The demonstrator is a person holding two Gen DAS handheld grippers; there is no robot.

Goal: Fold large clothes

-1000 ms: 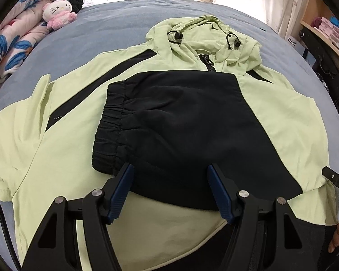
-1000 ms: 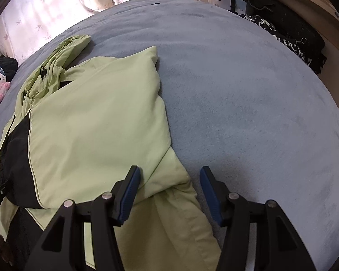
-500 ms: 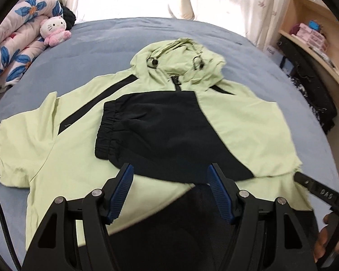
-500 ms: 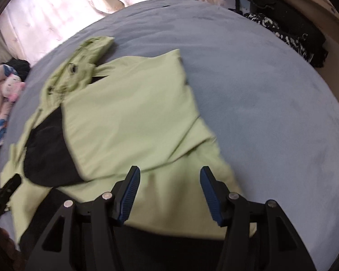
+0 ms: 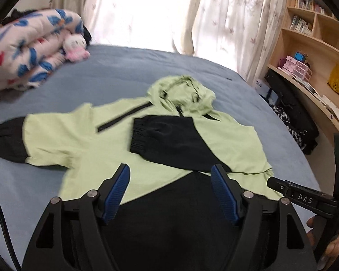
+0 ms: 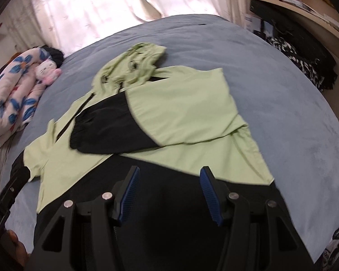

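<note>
Two tools hang above one light-green and black hooded jacket (image 5: 115, 140) spread flat on the blue bed (image 5: 115, 67). The left tool (image 5: 170, 194) has its jaws opening, nothing between its blue pads; the jacket's black lower panel lies below and ahead of it. The right tool (image 6: 168, 194) stands partly wide and empty over the same black hem. One black-cuffed sleeve (image 5: 169, 142) is folded across the chest; the other (image 5: 9, 142) stretches sideways. A floral quilt (image 5: 27, 52) and plush toy (image 5: 75, 47) sit at the bed's far corner.
</note>
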